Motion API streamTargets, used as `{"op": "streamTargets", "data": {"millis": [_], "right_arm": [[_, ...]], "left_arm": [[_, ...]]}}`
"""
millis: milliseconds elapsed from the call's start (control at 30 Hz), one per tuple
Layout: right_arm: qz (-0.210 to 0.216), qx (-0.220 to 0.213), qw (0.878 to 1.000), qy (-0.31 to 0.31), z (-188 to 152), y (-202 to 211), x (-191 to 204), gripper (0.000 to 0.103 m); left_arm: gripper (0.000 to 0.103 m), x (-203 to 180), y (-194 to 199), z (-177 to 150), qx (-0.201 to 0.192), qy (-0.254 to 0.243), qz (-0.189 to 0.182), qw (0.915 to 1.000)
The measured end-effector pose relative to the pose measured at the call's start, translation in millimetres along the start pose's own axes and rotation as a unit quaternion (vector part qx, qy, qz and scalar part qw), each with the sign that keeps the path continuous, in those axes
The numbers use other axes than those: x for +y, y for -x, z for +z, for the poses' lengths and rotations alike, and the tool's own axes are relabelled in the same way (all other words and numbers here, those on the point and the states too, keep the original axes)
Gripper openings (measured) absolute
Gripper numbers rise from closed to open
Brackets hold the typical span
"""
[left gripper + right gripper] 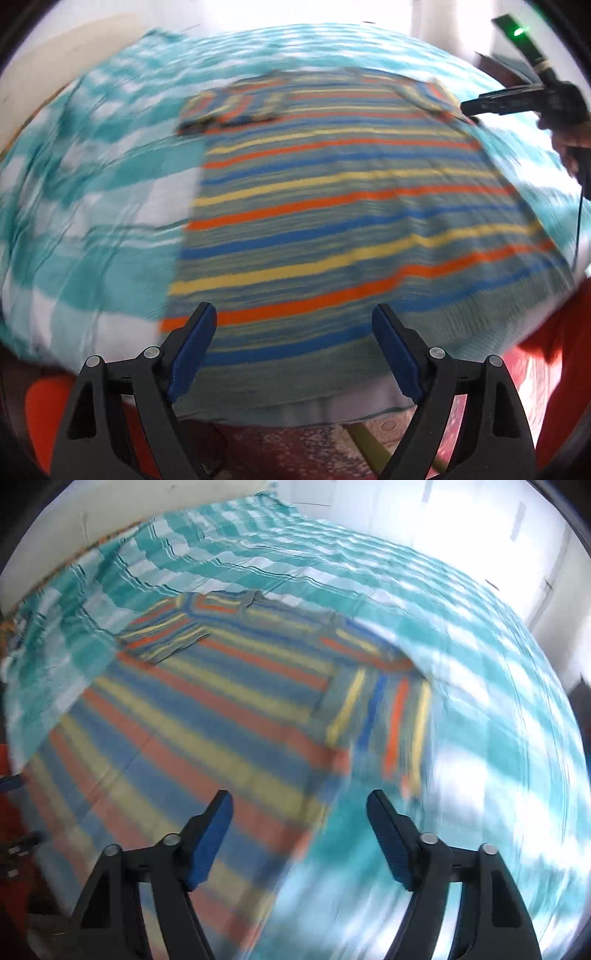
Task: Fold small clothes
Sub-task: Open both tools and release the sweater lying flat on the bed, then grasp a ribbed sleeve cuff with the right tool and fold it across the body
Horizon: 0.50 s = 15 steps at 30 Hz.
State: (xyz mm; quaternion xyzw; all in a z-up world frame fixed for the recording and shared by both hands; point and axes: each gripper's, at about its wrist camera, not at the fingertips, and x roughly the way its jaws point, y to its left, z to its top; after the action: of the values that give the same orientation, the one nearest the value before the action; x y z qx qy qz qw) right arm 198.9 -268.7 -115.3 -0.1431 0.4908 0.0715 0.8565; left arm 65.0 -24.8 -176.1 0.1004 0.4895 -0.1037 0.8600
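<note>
A small striped shirt [332, 206] in blue, yellow, orange and grey-green lies flat on a bed. My left gripper [295, 332] hovers open over its near hem, nothing between the blue pads. The shirt's left sleeve [229, 107] is folded in over the chest. In the right wrist view the same shirt [192, 731] fills the left half, and its right sleeve [384, 716] lies down along the side edge. My right gripper [299, 812] is open and empty above that side edge. From the left wrist view the right gripper [467, 108] shows near the far right shoulder.
A teal and white checked bedsheet [92, 184] covers the bed and spreads wide to the right [480, 701]. A hand [569, 136] holds the right tool. Red fabric [554, 369] and patterned floor [295, 443] lie below the bed's near edge. Both views are motion-blurred.
</note>
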Motion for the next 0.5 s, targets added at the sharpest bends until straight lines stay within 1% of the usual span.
{"op": "streamTargets", "data": {"millis": [67,100,133,167,200,233,267,300,333,367,400,433,467,500], "right_arm": [[-0.016,0.016,0.999,0.030,25,-35,1,0.064],[-0.033,0.034,0.998,0.047,33,-60,1,0.060],[-0.041,0.052,0.997,0.049,35,-76,-3,0.039],[-0.044,0.066,0.996,0.040,37,-90,-8,0.005],[-0.029,0.050,0.998,0.002,37,-89,-21,0.005],[-0.015,0.025,0.999,-0.036,36,-81,-34,0.005],[-0.003,-0.003,0.997,-0.083,31,-67,-51,0.005],[0.012,-0.037,0.988,-0.151,19,-44,-79,0.005],[0.020,-0.059,0.979,-0.195,6,-28,-99,0.005],[0.024,-0.080,0.968,-0.239,-10,-12,-121,0.005],[0.024,-0.101,0.952,-0.289,-34,6,-149,0.005],[0.021,-0.118,0.931,-0.344,-64,21,-177,0.005],[0.013,-0.130,0.907,-0.400,-97,33,-206,0.005],[0.008,-0.132,0.890,-0.436,-118,35,-227,0.005]], "left_arm": [[0.087,14,-7,-4,0.015,0.028,0.016,0.9994],[0.087,21,-12,-5,0.025,0.040,0.025,0.9986],[0.087,25,-13,-12,0.030,0.046,0.030,0.9981],[0.087,28,-13,-14,0.032,0.049,0.035,0.9977],[0.087,29,-11,-17,0.033,0.051,0.039,0.9974],[0.087,31,-10,-19,0.033,0.051,0.040,0.9974],[0.087,31,-10,-19,0.033,0.050,0.041,0.9974],[0.087,32,-9,-20,0.034,0.049,0.041,0.9974],[0.087,32,-11,-20,0.034,0.049,0.041,0.9974],[0.087,34,-12,-20,0.034,0.048,0.041,0.9974],[0.087,35,-13,-18,0.035,0.047,0.041,0.9974],[0.087,34,-13,-17,0.035,0.047,0.042,0.9974],[0.087,34,-12,-18,0.035,0.047,0.041,0.9974],[0.087,32,-12,-18,0.036,0.048,0.040,0.9974]]}}
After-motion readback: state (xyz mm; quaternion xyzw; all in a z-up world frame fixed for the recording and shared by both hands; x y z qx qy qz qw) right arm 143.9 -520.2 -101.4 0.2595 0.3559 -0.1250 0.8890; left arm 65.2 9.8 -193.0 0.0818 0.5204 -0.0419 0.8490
